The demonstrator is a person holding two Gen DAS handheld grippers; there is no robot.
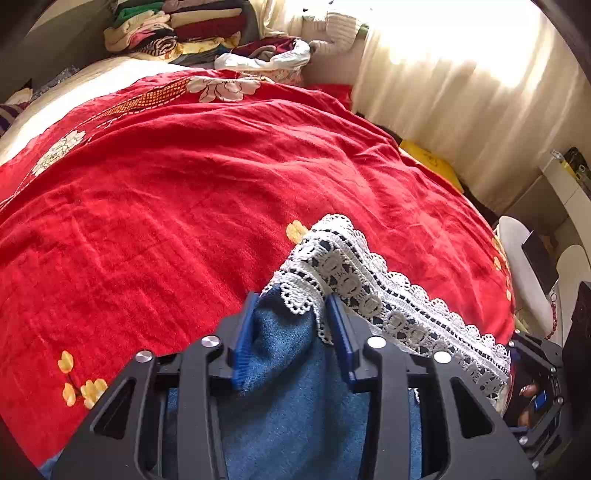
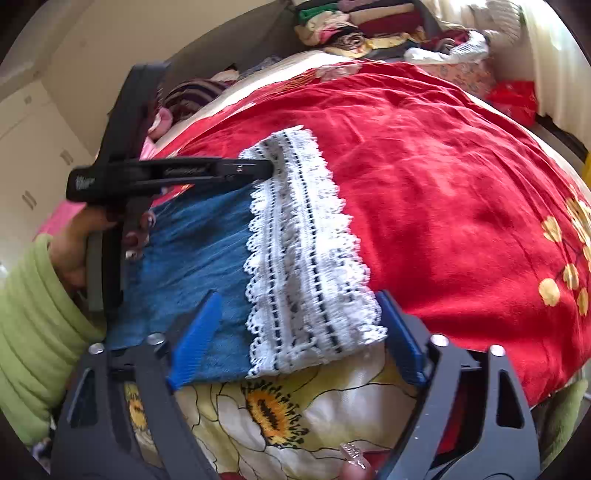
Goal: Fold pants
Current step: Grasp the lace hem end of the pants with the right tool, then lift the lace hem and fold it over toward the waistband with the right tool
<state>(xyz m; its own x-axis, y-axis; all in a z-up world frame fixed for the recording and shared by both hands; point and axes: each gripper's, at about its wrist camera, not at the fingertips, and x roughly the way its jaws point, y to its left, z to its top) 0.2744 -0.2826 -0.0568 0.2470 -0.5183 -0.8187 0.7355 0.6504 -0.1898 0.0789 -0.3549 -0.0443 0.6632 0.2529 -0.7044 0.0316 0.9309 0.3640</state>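
Pants (image 2: 192,258) of blue denim lie on the bed, over the red bedspread (image 2: 443,192), with their white lace hem (image 2: 306,258) spread across the near edge where a sunflower-print sheet (image 2: 280,413) shows below. Each tool sits at one end of that hem, probably so the leg end can be lifted evenly and carried over for a fold

In the left wrist view, the left tool (image 1: 291,325) has denim and the corner of the lace bunched up between its blue pads (image 1: 245,339), which look to be pressing the cloth from both sides, so I judge it to be pinching the pants. A hand (image 2: 77,243) in a green sleeve (image 2: 33,325) holds its handle, seen in the right wrist view

The right tool (image 2: 295,332) stands spread wide, one pad over the denim and the other just outside the lace edge, straddling the hem without squeezing it. It would need to press together before any lift

Stacked folded clothes (image 1: 192,26) sit well apart at the far end of the bed
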